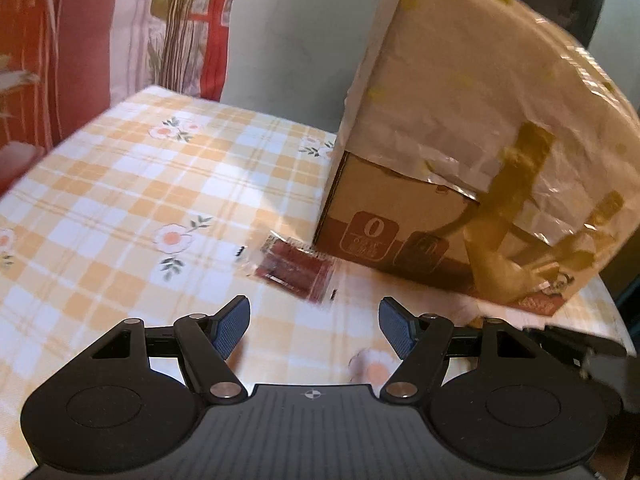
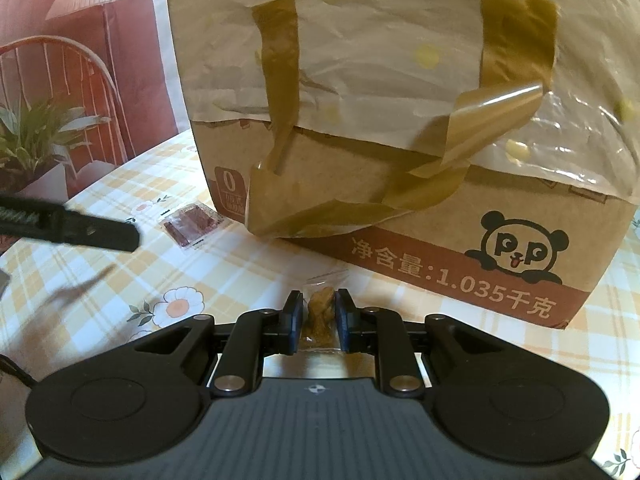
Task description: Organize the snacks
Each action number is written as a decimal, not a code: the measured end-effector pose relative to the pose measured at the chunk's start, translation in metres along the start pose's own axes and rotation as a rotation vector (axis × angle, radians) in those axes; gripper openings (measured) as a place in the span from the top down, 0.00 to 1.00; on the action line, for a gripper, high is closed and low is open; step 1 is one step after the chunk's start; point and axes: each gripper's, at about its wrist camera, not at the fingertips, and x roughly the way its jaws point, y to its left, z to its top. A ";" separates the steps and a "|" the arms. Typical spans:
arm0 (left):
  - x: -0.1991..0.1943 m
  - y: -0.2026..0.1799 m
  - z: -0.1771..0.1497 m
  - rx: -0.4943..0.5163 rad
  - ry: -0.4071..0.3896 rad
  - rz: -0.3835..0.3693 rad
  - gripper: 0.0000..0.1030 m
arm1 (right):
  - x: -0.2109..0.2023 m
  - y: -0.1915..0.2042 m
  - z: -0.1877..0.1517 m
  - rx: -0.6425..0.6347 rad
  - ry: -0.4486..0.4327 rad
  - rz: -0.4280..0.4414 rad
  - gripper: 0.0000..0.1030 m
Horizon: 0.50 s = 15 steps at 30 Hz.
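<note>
Organize snacks: early stage, one packet in hand, one loose on the table

Right gripper is clamped on a small clear packet of tan snack, near the tape-patched brown cardboard box with panda print. Left gripper has jaws apart, empty, hovering just near of a flat clear packet of dark red snack lying on the yellow checked floral tablecloth beside the box's left corner. Judged: nothing visibly sorted yet; both packets remain to be placed

Matt cardboard box, glossy tape
</note>
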 end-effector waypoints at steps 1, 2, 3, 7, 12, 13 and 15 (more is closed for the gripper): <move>0.006 0.000 0.002 -0.012 0.007 0.000 0.30 | 0.000 0.000 0.000 0.000 0.000 0.000 0.81; 0.011 -0.001 0.004 -0.023 0.012 -0.001 0.30 | 0.000 0.000 0.000 0.000 0.000 0.000 0.81; 0.016 -0.002 0.006 -0.028 0.013 -0.002 0.30 | 0.000 0.000 0.000 0.000 0.000 0.000 0.81; 0.027 -0.011 0.013 0.038 -0.030 0.055 0.33 | -0.002 -0.001 0.000 0.008 -0.002 0.004 0.81; 0.038 -0.001 0.028 0.042 -0.083 0.133 0.34 | -0.003 -0.004 0.000 0.014 -0.004 0.010 0.81; 0.040 0.004 0.031 0.026 -0.089 0.145 0.42 | -0.003 -0.004 0.000 0.015 -0.004 0.010 0.81; 0.042 0.011 0.035 0.002 -0.097 0.155 0.60 | -0.004 -0.004 0.001 0.015 -0.005 0.011 0.81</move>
